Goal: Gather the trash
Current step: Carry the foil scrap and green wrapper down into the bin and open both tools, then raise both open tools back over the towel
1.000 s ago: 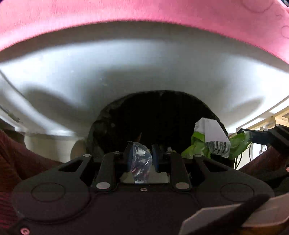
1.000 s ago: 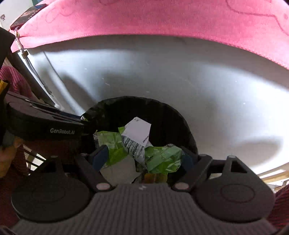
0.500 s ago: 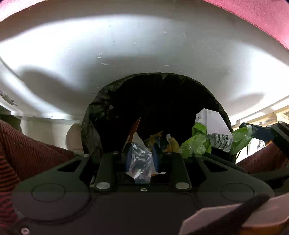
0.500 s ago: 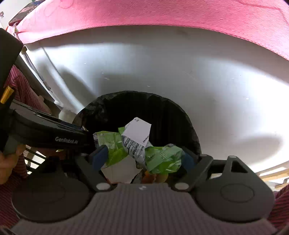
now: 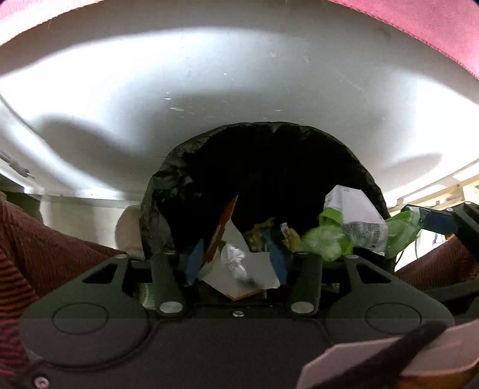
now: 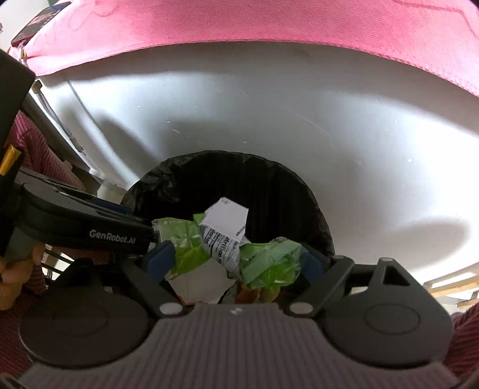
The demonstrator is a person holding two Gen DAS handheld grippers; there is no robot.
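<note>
Two tongs, left tongs opening, one bin

Light falls from above onto the white wall, bright with mild glare far left and soft grey shadows lower down. The black bin liner swallows light, its inside nearly featureless. Fisheye bending curves the pink cloth at the edges. Near gripper bodies sit dim, slightly soft.
</note>
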